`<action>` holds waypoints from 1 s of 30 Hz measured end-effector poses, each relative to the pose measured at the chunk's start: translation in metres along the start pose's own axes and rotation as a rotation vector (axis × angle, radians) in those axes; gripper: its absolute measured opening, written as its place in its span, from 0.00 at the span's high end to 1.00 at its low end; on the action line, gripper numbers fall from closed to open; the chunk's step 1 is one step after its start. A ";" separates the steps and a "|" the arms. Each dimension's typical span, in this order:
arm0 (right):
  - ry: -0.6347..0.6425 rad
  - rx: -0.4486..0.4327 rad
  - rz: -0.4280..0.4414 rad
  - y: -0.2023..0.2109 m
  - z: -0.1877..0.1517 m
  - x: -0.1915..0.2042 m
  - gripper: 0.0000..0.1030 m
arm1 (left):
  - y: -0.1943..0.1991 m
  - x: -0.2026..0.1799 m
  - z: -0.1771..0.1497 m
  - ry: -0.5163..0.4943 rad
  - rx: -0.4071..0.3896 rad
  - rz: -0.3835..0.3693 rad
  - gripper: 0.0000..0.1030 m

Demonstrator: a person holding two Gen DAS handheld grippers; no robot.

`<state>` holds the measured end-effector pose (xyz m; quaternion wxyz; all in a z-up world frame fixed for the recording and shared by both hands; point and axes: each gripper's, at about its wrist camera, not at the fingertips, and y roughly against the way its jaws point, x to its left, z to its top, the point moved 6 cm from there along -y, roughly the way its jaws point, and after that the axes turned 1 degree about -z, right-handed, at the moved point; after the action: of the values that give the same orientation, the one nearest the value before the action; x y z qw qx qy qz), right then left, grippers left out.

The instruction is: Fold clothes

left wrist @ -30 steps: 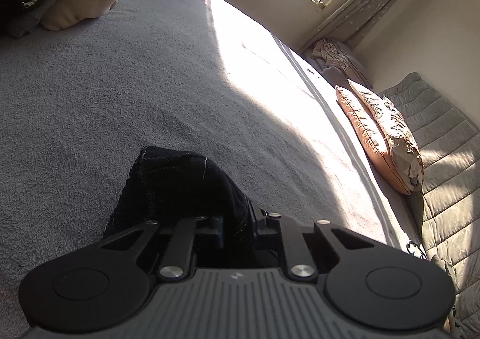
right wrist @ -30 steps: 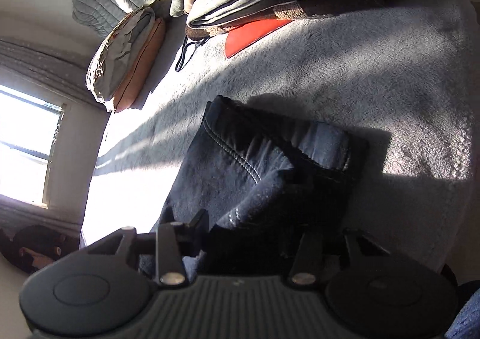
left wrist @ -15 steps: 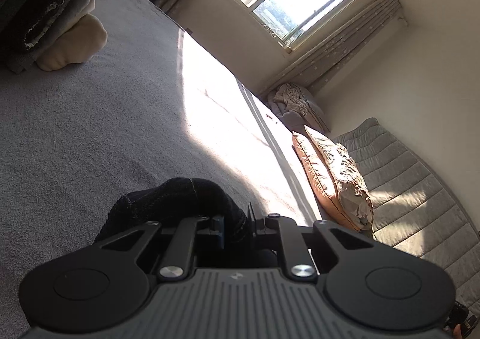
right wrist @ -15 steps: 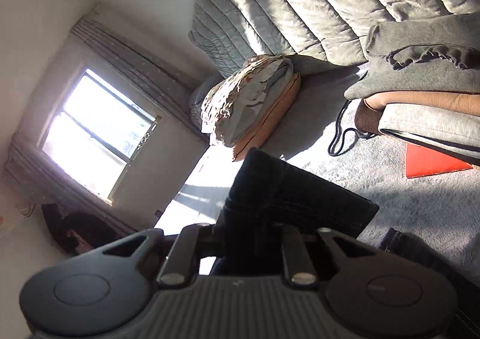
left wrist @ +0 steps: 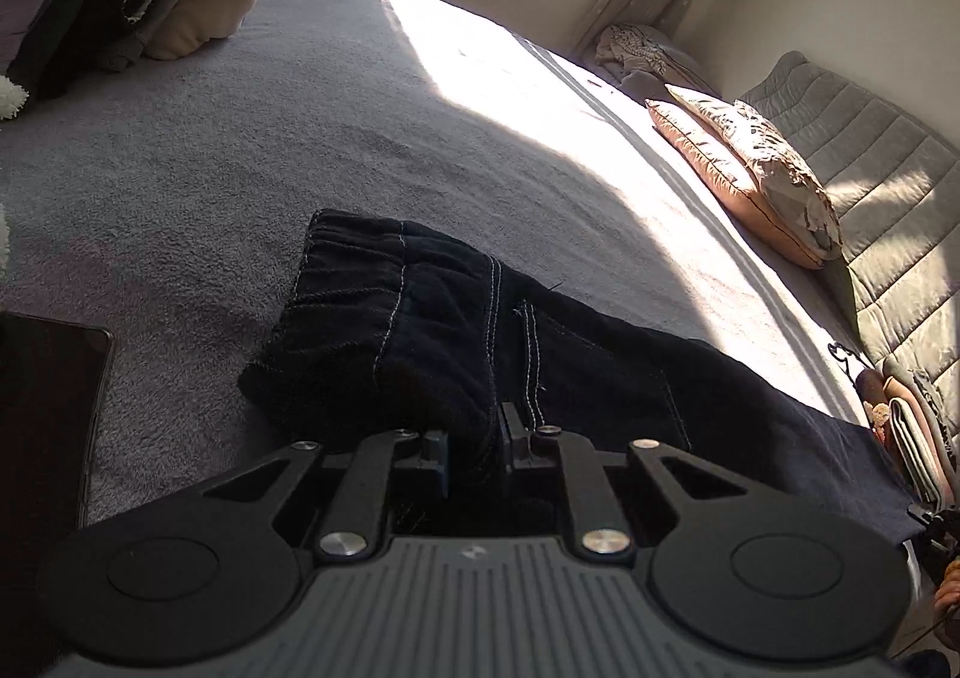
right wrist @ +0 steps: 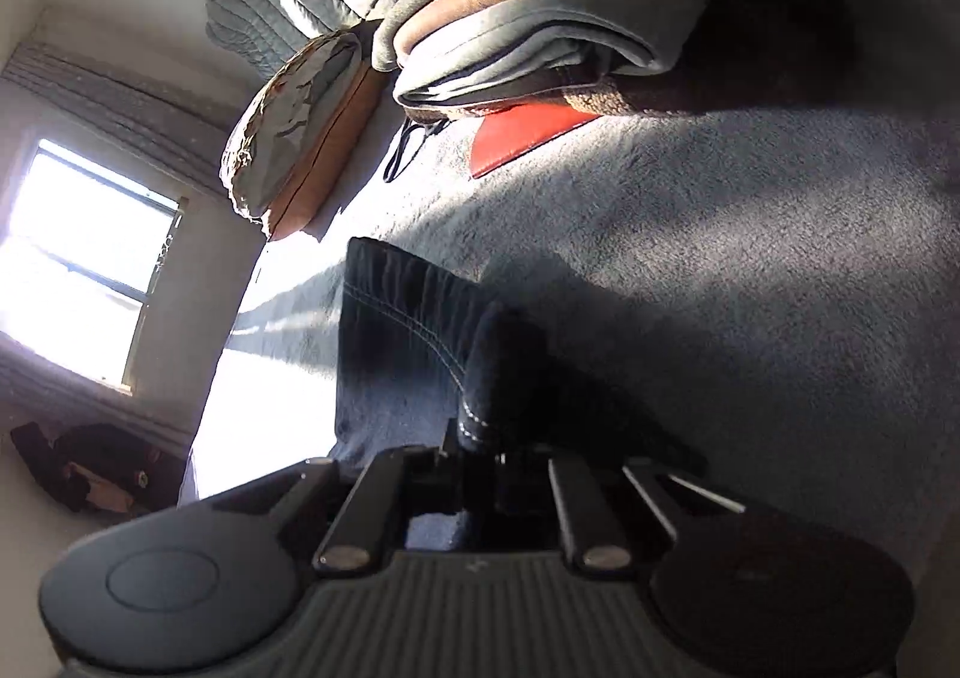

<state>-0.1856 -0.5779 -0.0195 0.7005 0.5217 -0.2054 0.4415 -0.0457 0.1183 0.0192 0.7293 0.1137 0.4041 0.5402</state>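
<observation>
Dark denim jeans (left wrist: 456, 330) with pale stitching lie on the grey bedspread (left wrist: 240, 150), the elastic waistband at the far end and the rest spreading to the right. My left gripper (left wrist: 474, 441) is shut on a thick fold of the jeans at their near edge. In the right wrist view the same jeans (right wrist: 396, 342) stretch away from my right gripper (right wrist: 477, 453), which is shut on a bunched stitched seam. The fingertips of both grippers are buried in the dark cloth.
A pile of folded clothes (left wrist: 120, 0) sits at the far left of the bed, with a dark flat slab (left wrist: 42, 408) near left. Pillows (left wrist: 756, 174) and a quilted headboard (left wrist: 870, 186) line the right. In the right wrist view, stacked folded garments (right wrist: 540, 36) rest on a red item (right wrist: 522, 132).
Both grippers had lifted the jeans up toward the window and have come back down; the jeans now lie spread on the bedspread, still held at both ends.
</observation>
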 end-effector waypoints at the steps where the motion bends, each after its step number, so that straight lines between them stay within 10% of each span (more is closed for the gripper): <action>1: 0.009 -0.005 0.031 0.006 0.001 0.011 0.91 | 0.002 0.002 0.003 0.009 -0.013 -0.006 0.85; 5: -0.023 -0.042 0.125 0.038 -0.003 0.027 0.92 | 0.008 0.006 0.011 -0.007 -0.050 0.011 0.85; 9: 0.004 0.076 -0.085 0.020 -0.019 -0.013 0.91 | -0.007 0.015 0.003 -0.024 0.017 0.048 0.82; 19: 0.057 0.110 -0.140 0.012 -0.020 -0.014 0.89 | 0.012 0.028 0.010 0.002 -0.022 0.038 0.73; 24: 0.131 0.038 -0.152 0.030 -0.014 -0.013 0.76 | 0.043 0.040 0.026 0.051 -0.127 0.041 0.56; 30: 0.251 -0.120 -0.359 0.037 0.011 -0.017 0.59 | 0.059 0.039 0.043 -0.007 -0.216 0.092 0.46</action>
<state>-0.2230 -0.5920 -0.0077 0.8177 0.4482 -0.0461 0.3582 -0.0530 0.1875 0.0646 0.7131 0.0550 0.3354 0.6132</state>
